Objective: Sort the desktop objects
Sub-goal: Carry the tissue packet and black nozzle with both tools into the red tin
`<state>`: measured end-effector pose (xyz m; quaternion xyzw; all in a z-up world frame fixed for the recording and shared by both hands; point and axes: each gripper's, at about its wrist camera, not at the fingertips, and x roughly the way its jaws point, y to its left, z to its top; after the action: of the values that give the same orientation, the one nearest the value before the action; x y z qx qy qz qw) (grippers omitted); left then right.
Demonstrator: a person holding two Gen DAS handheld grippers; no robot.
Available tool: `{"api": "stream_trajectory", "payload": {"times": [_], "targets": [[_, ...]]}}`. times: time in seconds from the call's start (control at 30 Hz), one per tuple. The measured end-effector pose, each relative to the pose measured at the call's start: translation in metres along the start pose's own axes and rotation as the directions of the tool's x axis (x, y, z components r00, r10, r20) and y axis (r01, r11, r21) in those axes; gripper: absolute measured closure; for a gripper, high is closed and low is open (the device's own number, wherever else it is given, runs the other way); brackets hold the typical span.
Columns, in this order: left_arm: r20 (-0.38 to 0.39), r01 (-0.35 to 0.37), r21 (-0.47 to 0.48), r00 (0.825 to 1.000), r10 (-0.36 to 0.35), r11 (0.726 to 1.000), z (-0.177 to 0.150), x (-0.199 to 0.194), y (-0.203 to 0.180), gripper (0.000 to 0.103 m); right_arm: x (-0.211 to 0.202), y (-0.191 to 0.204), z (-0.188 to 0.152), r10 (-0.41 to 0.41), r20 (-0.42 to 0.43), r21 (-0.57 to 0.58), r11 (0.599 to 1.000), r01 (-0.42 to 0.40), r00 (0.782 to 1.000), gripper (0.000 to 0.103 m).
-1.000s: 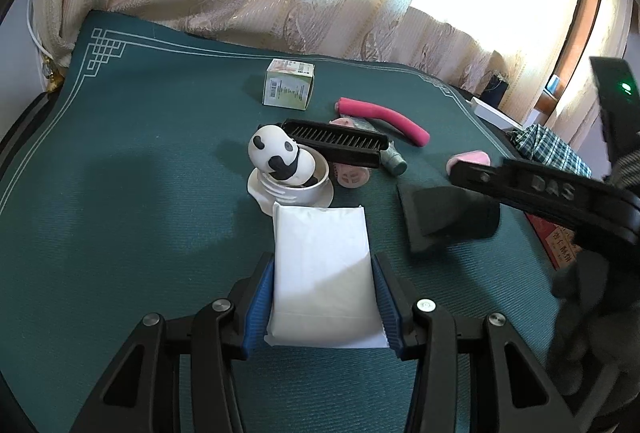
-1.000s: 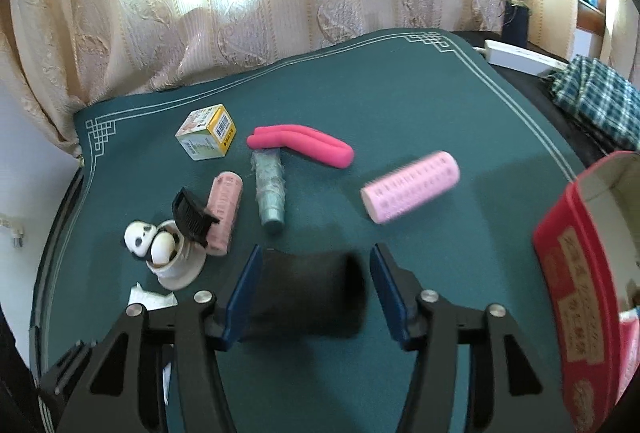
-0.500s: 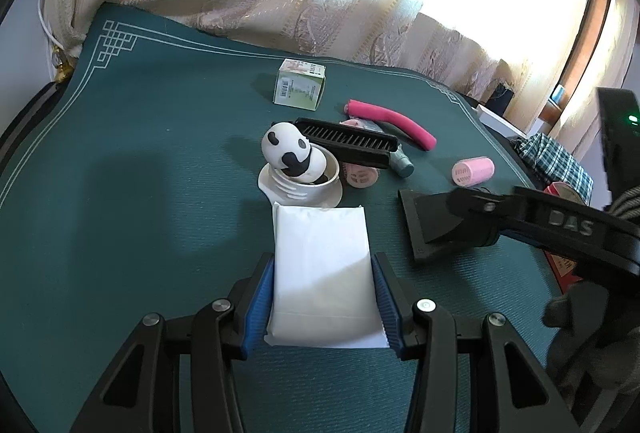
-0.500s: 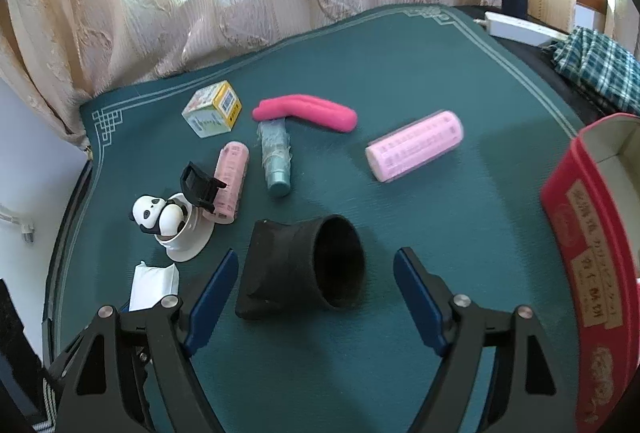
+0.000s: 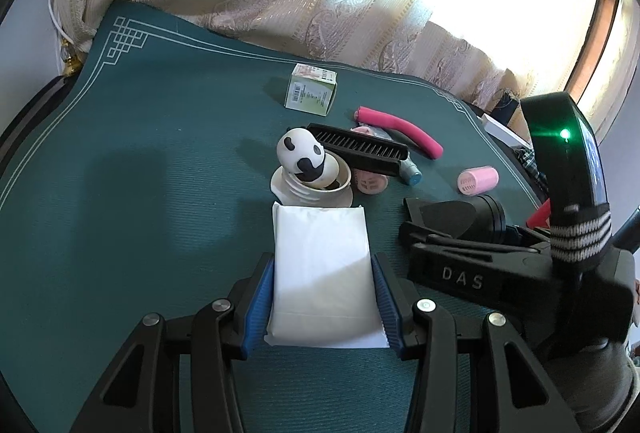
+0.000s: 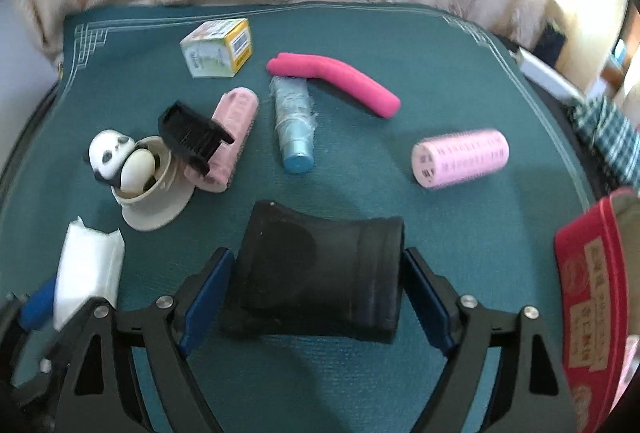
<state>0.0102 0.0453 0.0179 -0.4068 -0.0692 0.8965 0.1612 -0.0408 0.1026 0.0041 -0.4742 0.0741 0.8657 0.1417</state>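
Observation:
My left gripper (image 5: 323, 273) is shut on a white tissue packet (image 5: 318, 229), which lies flat on the green mat (image 5: 120, 193) just in front of the panda cup (image 5: 312, 189). The packet (image 6: 88, 265) also shows at the lower left of the right wrist view. A black hair-dryer nozzle (image 6: 316, 225) lies on the mat between the jaws of my right gripper (image 6: 316, 261). Those jaws are opening, and a narrow gap shows between each blue pad and the nozzle. In the left wrist view the right gripper's body fills the right side, just behind the nozzle (image 5: 452, 211).
A panda figure (image 6: 110, 153) sits in the white cup, with a black comb (image 6: 192, 137) leaning on a pink roller (image 6: 234, 129). Further back lie a blue tube (image 6: 294, 121), a magenta stick (image 6: 336, 81), a second pink roller (image 6: 460, 157) and a small box (image 6: 218, 47). A red box (image 6: 592, 293) stands at the right.
The right gripper's jaws have spread and let go of the black nozzle, which now rests on the mat. The right gripper then sank closer around it and rolled. The left gripper still holds the packet.

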Motion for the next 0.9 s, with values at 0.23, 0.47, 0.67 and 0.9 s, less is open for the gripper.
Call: {"api": "stream_trajectory", "payload": {"times": [0.23,0.47,0.67,0.9], "targets": [[-0.004,-0.007,0.002,1.000,0.007,1.000,-0.001,0.002,-0.001,0.054,-0.011,-0.014,-0.011,0.032,0.030,0.048,0.998,-0.033,0.999,0.018],[0.002,-0.009,0.017,1.000,0.009,1.000,-0.001,0.002,-0.003,0.054,-0.054,-0.036,-0.019,0.020,0.122,0.115,0.993,-0.035,0.992,0.018],[0.003,-0.029,0.027,1.000,0.029,0.999,-0.003,0.003,-0.007,0.054,-0.095,-0.063,-0.038,-0.022,0.199,0.151,0.989,-0.008,0.980,0.018],[-0.010,-0.014,0.096,1.000,0.015,0.995,-0.011,-0.006,-0.038,0.054,-0.141,-0.128,-0.070,-0.113,0.262,0.294,0.955,0.032,0.959,0.018]]}}
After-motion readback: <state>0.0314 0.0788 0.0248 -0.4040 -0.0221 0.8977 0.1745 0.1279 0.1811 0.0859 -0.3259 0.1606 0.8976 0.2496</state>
